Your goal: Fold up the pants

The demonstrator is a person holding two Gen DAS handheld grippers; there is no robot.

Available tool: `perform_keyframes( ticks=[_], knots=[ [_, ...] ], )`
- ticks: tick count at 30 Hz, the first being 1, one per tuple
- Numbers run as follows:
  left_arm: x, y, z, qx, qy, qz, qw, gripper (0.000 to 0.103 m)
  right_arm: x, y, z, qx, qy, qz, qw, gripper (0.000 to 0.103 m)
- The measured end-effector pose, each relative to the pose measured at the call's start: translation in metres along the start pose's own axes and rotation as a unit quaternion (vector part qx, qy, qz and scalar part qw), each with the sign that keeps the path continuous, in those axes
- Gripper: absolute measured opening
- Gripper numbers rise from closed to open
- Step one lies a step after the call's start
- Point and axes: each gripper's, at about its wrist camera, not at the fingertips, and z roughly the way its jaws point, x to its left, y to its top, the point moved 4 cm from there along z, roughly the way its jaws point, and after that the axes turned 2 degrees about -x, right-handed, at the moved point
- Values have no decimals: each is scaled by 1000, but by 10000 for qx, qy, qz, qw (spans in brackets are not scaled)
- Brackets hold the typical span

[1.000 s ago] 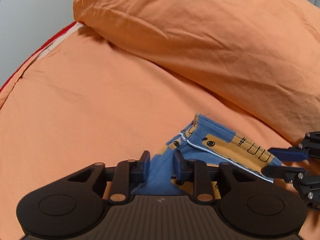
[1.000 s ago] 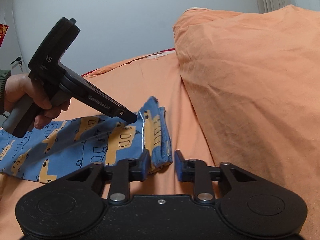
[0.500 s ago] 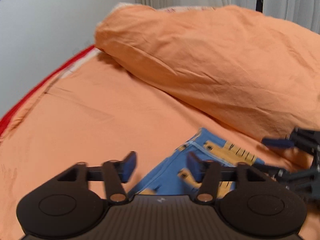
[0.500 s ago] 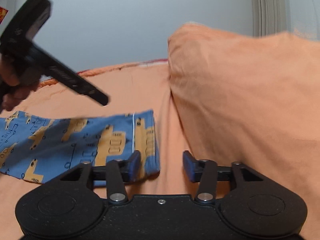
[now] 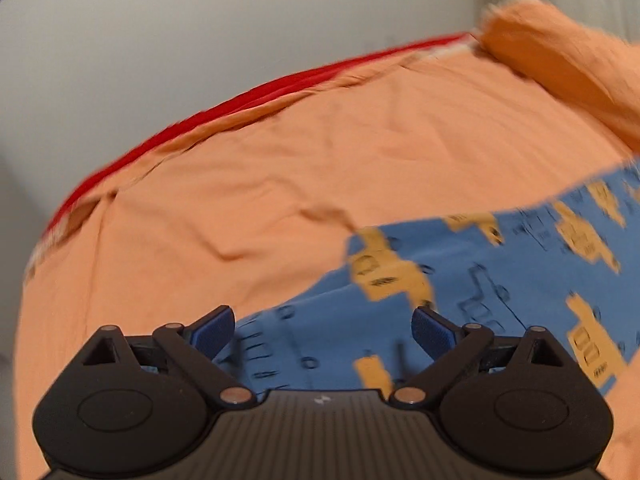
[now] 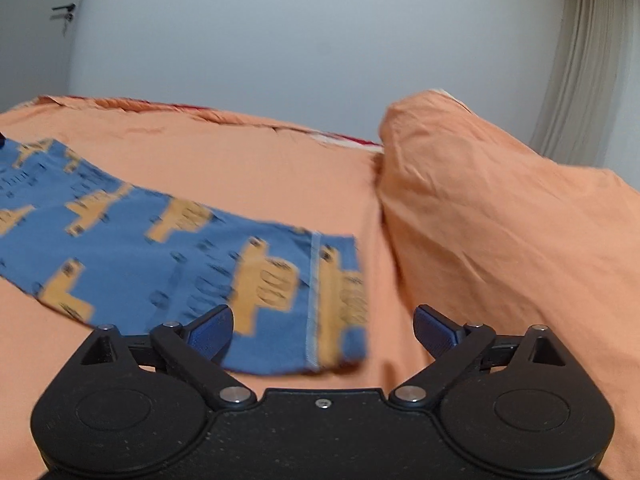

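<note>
Blue pants [image 5: 460,292] printed with yellow vehicles lie flat on the orange bed sheet [image 5: 280,168]. In the left wrist view, blurred by motion, my left gripper [image 5: 322,328] hovers over one end of the pants, its jaws opening wide and its pads touching nothing. In the right wrist view the pants [image 6: 168,256] stretch to the left, their hemmed end nearest me. My right gripper [image 6: 323,327] hangs just above that hem, jaws opening wide, pads off the cloth. Neither gripper shows in the other's view.
A big orange pillow [image 6: 500,216] rises right of the pants' hem. The sheet's far edge with a red strip [image 5: 240,108] meets a pale wall [image 6: 300,40]. A curtain [image 6: 580,72] hangs at the far right.
Both grippers went from nearly shut on the pants' hem to wide open, letting it go. The left gripper swung far along the pants to their other end and left the right wrist view.
</note>
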Motion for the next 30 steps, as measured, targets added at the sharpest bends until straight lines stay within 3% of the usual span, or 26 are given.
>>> perform_keyframes(
  ticks=[3, 5, 7, 8, 10, 11, 12, 16, 18, 19, 22, 23, 24, 26, 30],
  knots=[
    [14, 10, 13, -133, -407, -469, 9980, 98, 44, 24, 9, -147, 572, -116, 9982, 100],
    [14, 23, 25, -197, -637, -422, 9969, 97, 80, 42, 17, -225, 996, -177, 9946, 100],
    [14, 34, 40, -129, -734, -280, 9968, 90, 111, 59, 25, -305, 1390, -118, 9898, 100],
    [11, 34, 50, 4, -750, -205, 9970, 80, 124, 65, 28, -338, 1545, -77, 9874, 100],
    [6, 35, 71, 335, -927, -95, 9951, 38, 148, 75, 32, -348, 1771, -72, 9835, 100],
    [4, 36, 78, 448, -1111, -102, 9927, 6, 157, 77, 35, -328, 1840, -93, 9823, 100],
    [1, 36, 81, 413, -1193, -165, 9919, 6, 166, 78, 39, -268, 1887, -113, 9816, 100],
    [-6, 36, 72, -182, -655, 216, 9975, 0, 175, 66, 55, 80, 1830, -166, 9829, 102],
    [-1, 30, 82, -179, 165, 507, 9984, 0, 171, 59, 60, 177, 1848, 52, 9826, 102],
    [7, 27, 85, -133, 234, 388, 9989, 0, 169, 59, 63, 226, 1869, 162, 9820, 102],
    [38, 20, 62, -409, -446, -767, 9952, 4, 169, 60, 63, 232, 1817, 150, 9830, 102],
    [46, 17, 50, -589, -536, -1023, 9916, 19, 170, 61, 62, 208, 1802, 110, 9833, 102],
    [54, 12, 37, -730, -477, -1160, 9894, 56, 169, 58, 58, 155, 1790, 77, 9837, 102],
    [70, 0, 12, -1018, -154, -1272, 9865, 91, 170, 64, 54, 9, 1794, 59, 9838, 102],
    [103, -32, -29, -1159, 411, -1475, 9814, 93, 190, 98, 63, -315, 2022, -73, 9788, 102]
  ],
)
